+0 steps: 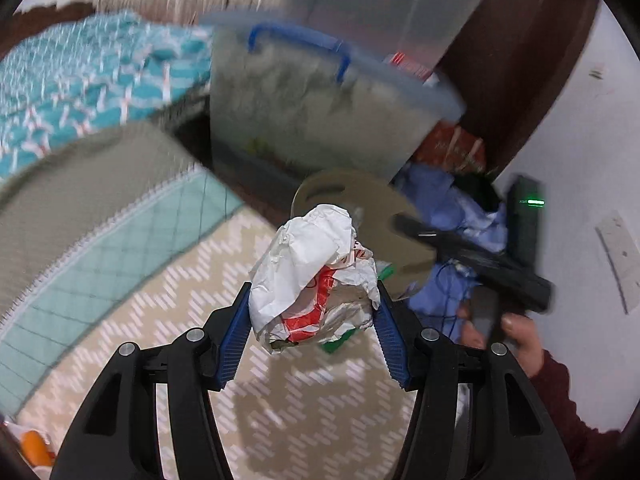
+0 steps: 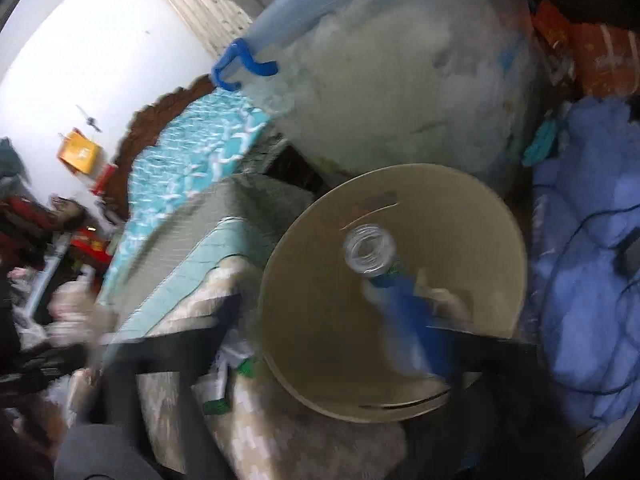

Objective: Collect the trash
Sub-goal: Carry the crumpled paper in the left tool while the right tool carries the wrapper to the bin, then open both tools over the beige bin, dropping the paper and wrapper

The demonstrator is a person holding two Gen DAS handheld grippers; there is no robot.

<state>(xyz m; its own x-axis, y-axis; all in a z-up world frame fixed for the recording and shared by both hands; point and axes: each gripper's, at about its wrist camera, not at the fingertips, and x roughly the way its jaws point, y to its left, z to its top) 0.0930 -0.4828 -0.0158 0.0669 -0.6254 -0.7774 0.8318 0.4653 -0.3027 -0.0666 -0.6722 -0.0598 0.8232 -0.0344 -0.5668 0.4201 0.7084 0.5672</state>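
My left gripper (image 1: 313, 297) is shut on a crumpled white and red paper wrapper (image 1: 308, 272), which fills the space between its blue pads (image 1: 234, 334). Just beyond it stands a round tan bin (image 1: 352, 200). My right gripper (image 1: 404, 224), held by a hand (image 1: 520, 332), reaches over that bin from the right. In the blurred right wrist view the right gripper (image 2: 312, 304) stands open wide over the bin (image 2: 320, 320). A clear plastic bottle (image 2: 370, 254) with a blue label lies inside, next to one blue pad (image 2: 416, 328).
A clear storage box (image 1: 320, 120) with blue handles stands behind the bin, and another is stacked above it. A blue cloth pile (image 2: 584, 280) lies to the right, with a black device (image 1: 524, 220) beside it. A teal blanket (image 1: 80, 88) and a patterned mat (image 1: 192, 280) lie to the left.
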